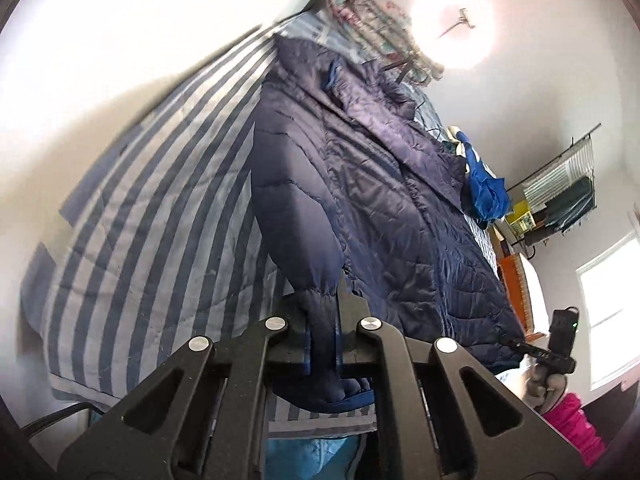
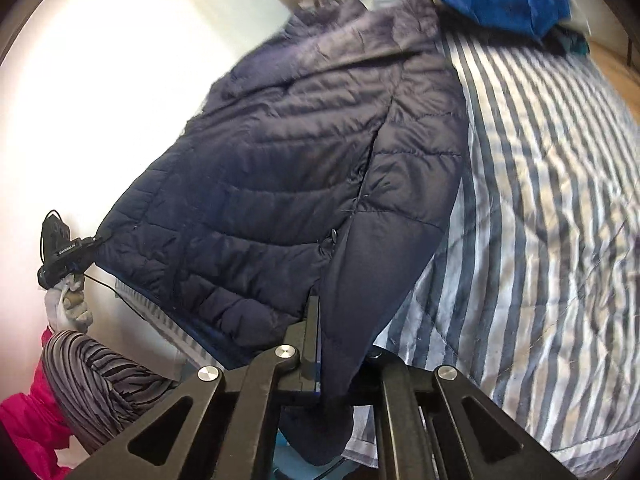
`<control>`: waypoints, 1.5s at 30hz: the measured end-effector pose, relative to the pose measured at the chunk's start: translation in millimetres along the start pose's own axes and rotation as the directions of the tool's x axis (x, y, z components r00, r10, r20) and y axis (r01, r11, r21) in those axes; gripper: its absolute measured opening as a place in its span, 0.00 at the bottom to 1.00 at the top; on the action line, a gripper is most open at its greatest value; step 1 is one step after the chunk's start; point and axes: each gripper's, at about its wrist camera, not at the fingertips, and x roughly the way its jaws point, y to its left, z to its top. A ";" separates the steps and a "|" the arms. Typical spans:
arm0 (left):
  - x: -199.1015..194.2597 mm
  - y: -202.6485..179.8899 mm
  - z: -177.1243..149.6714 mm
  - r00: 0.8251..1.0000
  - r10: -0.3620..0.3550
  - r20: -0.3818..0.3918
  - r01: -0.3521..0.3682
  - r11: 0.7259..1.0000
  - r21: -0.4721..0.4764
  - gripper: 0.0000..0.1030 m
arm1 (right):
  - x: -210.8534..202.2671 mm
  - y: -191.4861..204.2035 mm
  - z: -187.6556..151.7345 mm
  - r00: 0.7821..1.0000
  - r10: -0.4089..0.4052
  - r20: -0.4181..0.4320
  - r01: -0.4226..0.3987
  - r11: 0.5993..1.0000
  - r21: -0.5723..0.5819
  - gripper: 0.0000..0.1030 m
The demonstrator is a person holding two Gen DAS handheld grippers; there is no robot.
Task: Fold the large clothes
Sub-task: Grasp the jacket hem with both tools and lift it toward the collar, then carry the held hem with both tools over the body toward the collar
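Navy quilted puffer jacket (image 1: 360,184) lies spread on blue-and-white striped quilt (image 1: 160,216). Left gripper (image 1: 322,336) clamps jacket's elastic sleeve cuff (image 1: 316,304). Right gripper (image 2: 332,344) pinches other smooth sleeve (image 2: 360,280). Bright blue cloth (image 2: 500,0) near collar.

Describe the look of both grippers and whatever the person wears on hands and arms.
Both grippers are matte black, with angular linkage arms, triangular cut-outs and round silver pivot pins. The left gripper and right gripper look alike. Seen from the other side, each carries a small black box with a thin black cable. The hands wear light grey gloves; one sleeve is grey with black stripes.
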 end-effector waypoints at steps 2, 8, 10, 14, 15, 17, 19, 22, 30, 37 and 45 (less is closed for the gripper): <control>-8.1 -8.7 -0.2 1.000 0.000 0.017 0.000 1.000 0.027 0.04 | -10.3 2.5 -0.8 1.000 0.001 0.009 -0.001 1.000 -0.008 0.01; -32.1 -23.1 -4.5 0.998 -0.031 0.052 0.028 0.998 0.051 0.04 | -46.6 3.0 1.4 0.994 0.044 0.095 -0.041 0.999 -0.029 0.01; -41.6 -26.1 -5.7 0.997 -0.036 0.062 0.032 0.998 0.061 0.04 | -58.7 -1.3 0.9 0.991 0.055 0.119 -0.052 0.998 -0.023 0.00; -64.2 -36.7 -10.7 0.994 -0.055 0.092 0.048 0.996 0.077 0.04 | -78.4 0.3 3.3 0.985 0.070 0.157 -0.066 0.997 -0.031 0.00; -68.8 -37.0 -10.5 0.993 -0.063 0.097 0.056 0.996 0.074 0.04 | -82.3 1.8 5.4 0.984 0.070 0.162 -0.065 0.997 -0.035 0.00; -82.6 -43.7 -9.8 0.990 -0.084 0.115 0.076 0.995 0.071 0.04 | -94.2 3.3 7.3 0.981 0.078 0.177 -0.072 0.997 -0.041 0.00; -98.8 -51.9 -10.7 0.986 -0.103 0.134 0.093 0.992 0.080 0.04 | -107.7 3.6 8.6 0.976 0.100 0.193 -0.094 0.995 -0.039 0.00; -115.1 -63.7 -7.6 0.982 -0.115 0.150 0.099 0.989 0.106 0.04 | -128.6 7.1 14.9 0.967 0.116 0.229 -0.107 0.993 -0.052 0.00; -92.4 -89.6 47.6 0.979 -0.111 0.169 0.090 0.987 0.130 0.04 | -120.7 18.2 81.7 0.955 0.096 0.281 -0.070 0.992 -0.102 0.00; -45.3 -109.1 124.4 0.975 -0.076 0.207 0.050 0.991 0.126 0.04 | -112.3 13.4 146.9 0.941 0.063 0.333 -0.031 0.994 -0.101 0.00; 40.9 -117.4 202.2 0.981 0.008 0.195 -0.029 0.994 0.104 0.04 | -66.5 -18.2 228.8 0.949 -0.021 0.314 0.035 0.999 -0.041 0.00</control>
